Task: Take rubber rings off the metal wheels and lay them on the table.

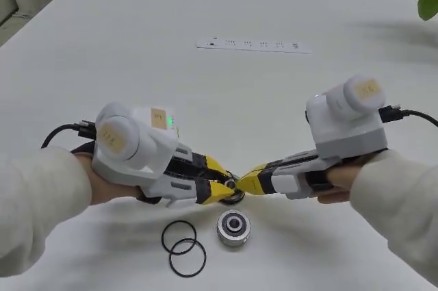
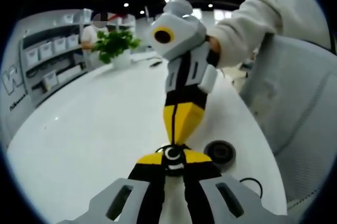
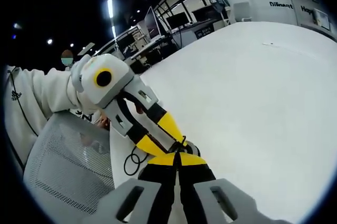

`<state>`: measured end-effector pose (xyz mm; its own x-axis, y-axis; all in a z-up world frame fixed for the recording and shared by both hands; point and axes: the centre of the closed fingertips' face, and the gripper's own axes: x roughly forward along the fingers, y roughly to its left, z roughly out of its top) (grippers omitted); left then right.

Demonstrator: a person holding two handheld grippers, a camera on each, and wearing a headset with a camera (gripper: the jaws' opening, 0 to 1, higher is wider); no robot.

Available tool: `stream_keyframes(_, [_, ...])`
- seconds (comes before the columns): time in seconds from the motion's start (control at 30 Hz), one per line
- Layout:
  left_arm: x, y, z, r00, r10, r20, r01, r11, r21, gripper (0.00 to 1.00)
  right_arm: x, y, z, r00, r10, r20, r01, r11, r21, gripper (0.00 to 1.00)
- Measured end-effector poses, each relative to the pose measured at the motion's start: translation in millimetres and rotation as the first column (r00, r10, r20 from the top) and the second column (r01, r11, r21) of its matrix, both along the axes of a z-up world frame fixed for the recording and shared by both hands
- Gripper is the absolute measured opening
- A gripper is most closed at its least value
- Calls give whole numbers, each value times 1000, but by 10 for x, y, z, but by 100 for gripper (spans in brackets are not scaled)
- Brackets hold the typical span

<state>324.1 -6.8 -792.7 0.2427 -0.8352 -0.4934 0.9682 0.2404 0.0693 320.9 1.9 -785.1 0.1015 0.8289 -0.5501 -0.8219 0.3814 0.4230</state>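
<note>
Left gripper (image 1: 227,191) clamps a wheel (image 2: 172,154); right gripper (image 1: 246,183) narrow, tips at its rim, what they pinch unclear; second wheel (image 1: 234,228) on table at 6 o'clock; two rings (image 1: 183,246) at its 9 o'clock.

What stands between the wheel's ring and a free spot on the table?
Nothing visible does. The held wheel is clamped in the left gripper over the table. A second wheel and two laid rings sit nearer the person, leaving open tabletop beyond.
</note>
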Motion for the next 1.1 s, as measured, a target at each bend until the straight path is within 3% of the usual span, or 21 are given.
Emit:
stream_keyframes(0.43, [-14, 1, 40, 1000, 24, 4, -24, 1000, 7, 14, 46, -65, -9, 1000, -14, 6, 14, 1000, -19, 0])
stream_keyframes(0.63, [-105, 75, 112, 1000, 7, -8, -7, 1000, 8, 25, 48, -80, 27, 1000, -17, 6, 18, 1000, -16, 0])
stream_keyframes(1.1, [-215, 359, 491, 998, 46, 50, -44, 998, -33, 49, -2, -77, 160, 1000, -4, 14, 5, 1000, -9, 0])
